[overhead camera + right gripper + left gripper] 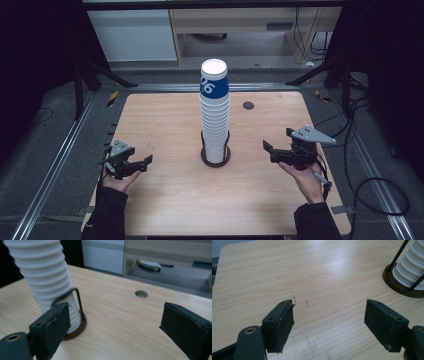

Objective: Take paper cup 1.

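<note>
A tall stack of white paper cups [215,115] stands upside down in a round brown holder [215,159] with black wire uprights at the table's middle; the top cup carries a blue band. In the left gripper view the cups [412,270] and holder [399,283] sit at the far right. In the right gripper view the cup stack [47,277] rises at the left behind the left jaw. My left gripper [140,162] is open, held low at the table's left. My right gripper [270,150] is open, to the right of the stack. Nothing lies between either pair of jaws.
The wooden table [165,125] has a round cable hole [248,105] behind the stack, also seen as a hole [141,293] in the right gripper view. Metal rails run along both table sides. Cabinets and cables stand beyond the far edge.
</note>
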Demonstrator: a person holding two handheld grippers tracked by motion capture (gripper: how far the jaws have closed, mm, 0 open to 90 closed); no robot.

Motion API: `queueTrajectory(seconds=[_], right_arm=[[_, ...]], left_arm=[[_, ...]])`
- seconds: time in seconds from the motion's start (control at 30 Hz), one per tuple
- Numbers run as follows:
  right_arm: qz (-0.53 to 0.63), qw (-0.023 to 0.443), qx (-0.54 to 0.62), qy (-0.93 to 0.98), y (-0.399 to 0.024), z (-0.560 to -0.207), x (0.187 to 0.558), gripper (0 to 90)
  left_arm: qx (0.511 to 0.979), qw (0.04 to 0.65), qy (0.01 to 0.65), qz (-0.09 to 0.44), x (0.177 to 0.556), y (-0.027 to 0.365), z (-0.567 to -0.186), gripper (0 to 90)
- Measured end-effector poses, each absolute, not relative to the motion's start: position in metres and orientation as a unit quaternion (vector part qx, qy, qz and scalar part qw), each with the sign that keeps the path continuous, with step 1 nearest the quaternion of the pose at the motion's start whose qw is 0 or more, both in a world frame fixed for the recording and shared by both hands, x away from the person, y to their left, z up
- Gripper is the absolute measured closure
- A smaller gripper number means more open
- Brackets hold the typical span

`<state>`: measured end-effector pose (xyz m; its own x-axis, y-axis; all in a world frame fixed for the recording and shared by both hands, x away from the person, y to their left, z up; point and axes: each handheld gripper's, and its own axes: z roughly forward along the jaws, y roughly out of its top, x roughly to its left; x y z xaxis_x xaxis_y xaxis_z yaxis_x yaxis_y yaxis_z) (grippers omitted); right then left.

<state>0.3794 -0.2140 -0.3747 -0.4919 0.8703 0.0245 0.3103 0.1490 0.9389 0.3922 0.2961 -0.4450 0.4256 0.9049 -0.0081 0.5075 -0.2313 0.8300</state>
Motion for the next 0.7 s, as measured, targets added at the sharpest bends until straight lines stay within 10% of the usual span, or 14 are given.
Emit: queueTrajectory(seconds=[0.7], right_arm=[[0.604,0.271,0.333,0.672,-0.160,-0.296,0.389,8.4]], left_arm=[[0.761,0.383,0.469,0.232,0.396,0.295,-0.450,22.3]])
